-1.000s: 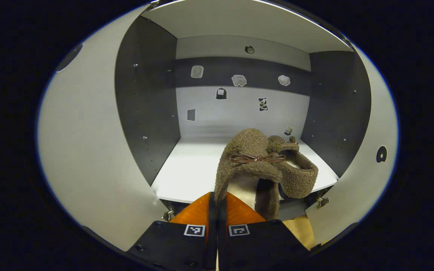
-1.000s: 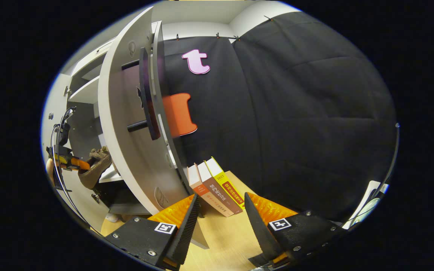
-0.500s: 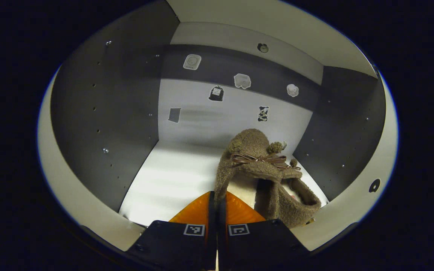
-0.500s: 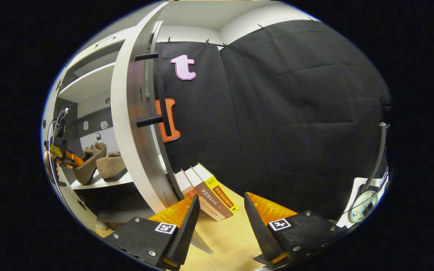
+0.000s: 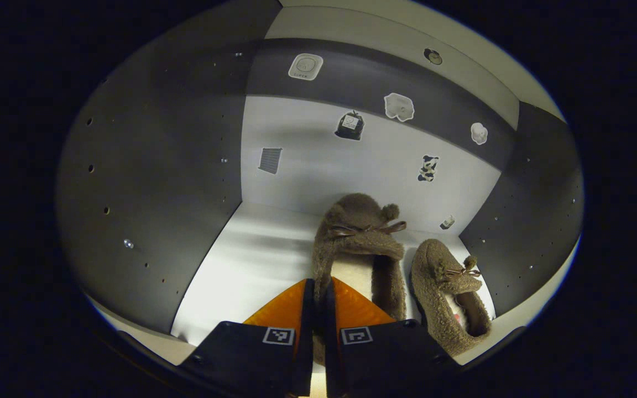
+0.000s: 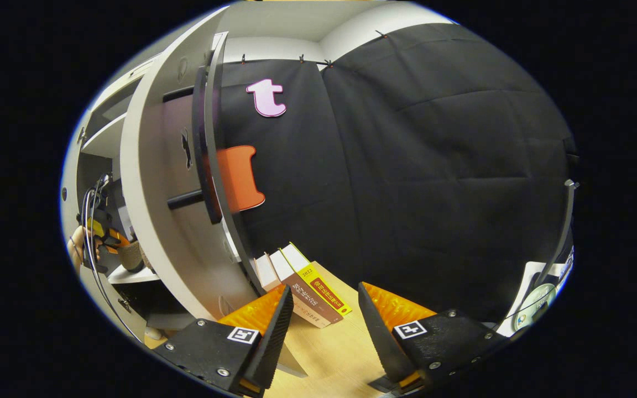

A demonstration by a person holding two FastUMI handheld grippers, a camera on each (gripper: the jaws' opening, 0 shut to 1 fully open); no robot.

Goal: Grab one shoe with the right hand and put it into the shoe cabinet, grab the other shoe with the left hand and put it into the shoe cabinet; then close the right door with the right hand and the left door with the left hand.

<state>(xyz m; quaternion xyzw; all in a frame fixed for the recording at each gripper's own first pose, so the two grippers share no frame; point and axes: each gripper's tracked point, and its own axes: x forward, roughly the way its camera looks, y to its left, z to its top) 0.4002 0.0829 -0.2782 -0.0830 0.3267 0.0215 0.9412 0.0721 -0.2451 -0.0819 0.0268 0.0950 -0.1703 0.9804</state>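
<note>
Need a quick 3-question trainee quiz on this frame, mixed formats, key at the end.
1. True or false: the left gripper is shut on the held shoe.
2. Where does the other shoe lie in the left gripper view? A) on the cabinet shelf, right of the held shoe B) on the floor C) on top of the books
3. Fill in: the right gripper is ____, holding nothing, near the cabinet's right door.

Key: 1 true; 2 A; 3 open

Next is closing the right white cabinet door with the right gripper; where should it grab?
Probably the black bar handle on the right door. It stands off the panel on two posts, running vertically, so the open right gripper can straddle it from the outer face.
</note>
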